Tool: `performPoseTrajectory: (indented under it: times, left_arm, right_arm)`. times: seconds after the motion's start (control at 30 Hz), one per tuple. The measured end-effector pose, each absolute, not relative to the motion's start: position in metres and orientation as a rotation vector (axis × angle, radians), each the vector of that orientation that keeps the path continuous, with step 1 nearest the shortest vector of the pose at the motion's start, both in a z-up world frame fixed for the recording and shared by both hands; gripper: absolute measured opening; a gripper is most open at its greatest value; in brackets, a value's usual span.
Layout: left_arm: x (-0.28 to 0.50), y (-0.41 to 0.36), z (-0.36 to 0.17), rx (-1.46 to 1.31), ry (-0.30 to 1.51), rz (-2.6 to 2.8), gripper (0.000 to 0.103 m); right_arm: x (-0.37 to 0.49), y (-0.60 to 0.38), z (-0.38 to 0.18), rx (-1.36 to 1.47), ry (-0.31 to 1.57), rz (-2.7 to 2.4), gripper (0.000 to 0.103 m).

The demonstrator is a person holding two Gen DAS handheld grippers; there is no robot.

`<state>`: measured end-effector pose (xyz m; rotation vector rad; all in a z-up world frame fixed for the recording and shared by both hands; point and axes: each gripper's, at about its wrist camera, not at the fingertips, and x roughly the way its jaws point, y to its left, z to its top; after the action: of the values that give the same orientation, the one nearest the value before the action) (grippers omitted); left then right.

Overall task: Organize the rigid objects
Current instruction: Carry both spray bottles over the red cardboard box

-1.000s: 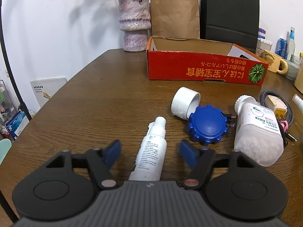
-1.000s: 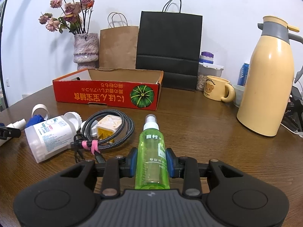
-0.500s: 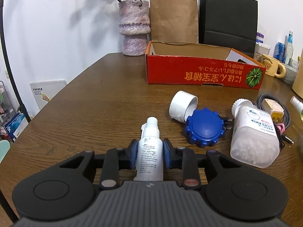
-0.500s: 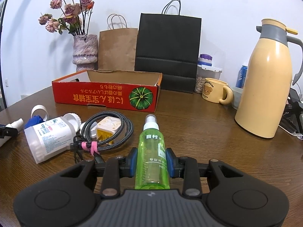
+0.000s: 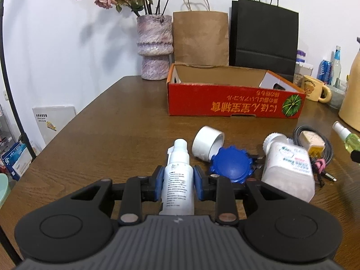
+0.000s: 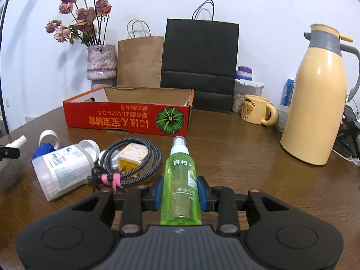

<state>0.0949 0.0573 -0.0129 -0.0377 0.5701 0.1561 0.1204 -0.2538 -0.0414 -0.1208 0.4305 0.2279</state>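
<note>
My left gripper (image 5: 177, 183) is shut on a white spray bottle (image 5: 178, 180) and holds it above the table. My right gripper (image 6: 180, 191) is shut on a green spray bottle (image 6: 181, 180), also lifted. An open red cardboard box (image 5: 234, 103) stands at the back of the table; it also shows in the right wrist view (image 6: 126, 117). On the table lie a white tape roll (image 5: 208, 142), a blue round lid (image 5: 231, 167), a white plastic jar on its side (image 5: 286, 168) and a coiled black cable with a yellow plug (image 6: 132, 157).
A vase with dried flowers (image 5: 155, 47), a brown paper bag (image 5: 200, 38) and a black bag (image 5: 263, 36) stand behind the box. A yellow mug (image 6: 256, 110) and a tall cream thermos (image 6: 317, 99) stand at the right.
My left gripper closed on the white spray bottle and lifted it off the table. My right gripper kept its grip on the green bottle and rose slightly.
</note>
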Motion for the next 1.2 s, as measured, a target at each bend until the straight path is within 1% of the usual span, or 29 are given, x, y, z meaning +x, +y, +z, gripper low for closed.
performPoseTrajectory:
  times: [0.47,1.2]
  left_arm:
    - [0.108,0.05,0.027,-0.045,0.482,0.125,0.029]
    - [0.18,0.033,0.066,-0.078,0.386,0.096,0.029]
  right_arm:
    - [0.135,-0.231,-0.012,-0.113,0.368,0.277,0.03]
    - [0.2,-0.178,0.031,-0.086,0.295,0.329,0.03]
